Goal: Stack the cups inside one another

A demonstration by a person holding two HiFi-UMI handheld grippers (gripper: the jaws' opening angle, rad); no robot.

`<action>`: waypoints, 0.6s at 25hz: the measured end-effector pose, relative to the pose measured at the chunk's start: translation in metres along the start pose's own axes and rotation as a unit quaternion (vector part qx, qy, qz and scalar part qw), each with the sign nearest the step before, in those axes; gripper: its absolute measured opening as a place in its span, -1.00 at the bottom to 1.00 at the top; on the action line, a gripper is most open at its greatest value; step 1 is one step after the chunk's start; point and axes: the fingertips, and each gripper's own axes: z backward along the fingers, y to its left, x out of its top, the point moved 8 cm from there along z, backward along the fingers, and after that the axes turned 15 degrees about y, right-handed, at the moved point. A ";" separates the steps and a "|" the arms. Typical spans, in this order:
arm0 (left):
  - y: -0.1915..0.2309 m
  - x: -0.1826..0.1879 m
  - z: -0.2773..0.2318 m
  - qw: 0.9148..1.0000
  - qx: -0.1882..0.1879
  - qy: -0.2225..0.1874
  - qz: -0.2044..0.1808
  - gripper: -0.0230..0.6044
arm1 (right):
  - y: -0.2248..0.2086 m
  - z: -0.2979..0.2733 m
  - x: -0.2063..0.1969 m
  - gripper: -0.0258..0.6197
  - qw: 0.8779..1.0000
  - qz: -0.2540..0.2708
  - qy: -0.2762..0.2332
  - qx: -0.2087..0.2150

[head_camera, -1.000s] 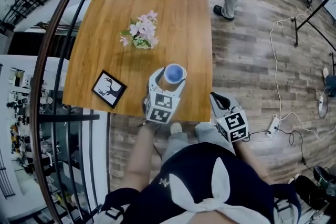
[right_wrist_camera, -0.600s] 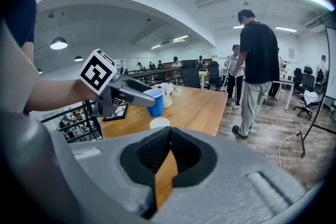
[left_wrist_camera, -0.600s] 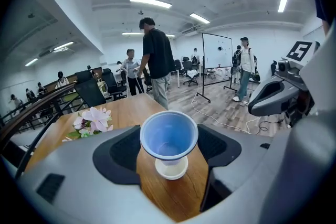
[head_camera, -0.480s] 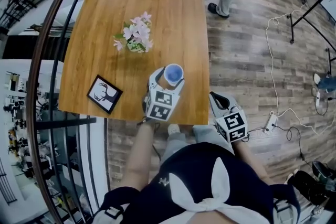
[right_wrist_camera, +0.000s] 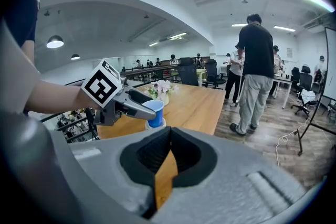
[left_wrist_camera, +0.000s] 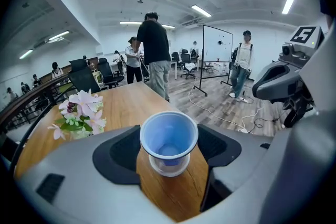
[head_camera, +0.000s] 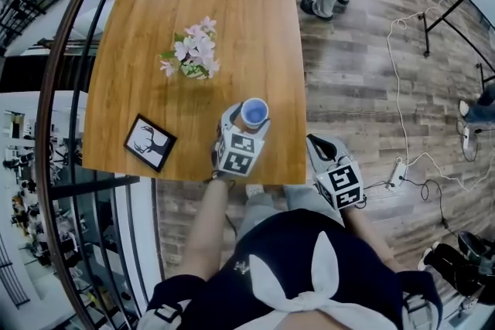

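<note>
Blue cup [left_wrist_camera: 169, 136] pinched by left gripper [left_wrist_camera: 169, 150], sitting partly inside white cup [left_wrist_camera: 169, 169].
It should be kept upright and pressed straight down; right gripper [right_wrist_camera: 167, 139], jaws pressed together and empty, is held apart from white cup.

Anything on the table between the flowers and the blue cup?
No. In the head view, only bare table runs between the flowers and the blue cup.

So the blue plastic cup [left_wrist_camera: 169, 131] is upright, mouth up, nothing inside, pinched near its top between the jaws of my left claw [left_wrist_camera: 169, 145]. Its bottom sits partway down in a white cup [left_wrist_camera: 169, 170] standing on the wooden table [head_camera: 255, 27], close to the near edge. The blue rim rides well above the white one.
</note>
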 end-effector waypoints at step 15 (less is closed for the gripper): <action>0.006 -0.009 -0.018 0.999 -0.021 0.028 0.009 0.20 | -0.001 -0.010 0.007 -0.92 1.000 0.003 0.002 0.005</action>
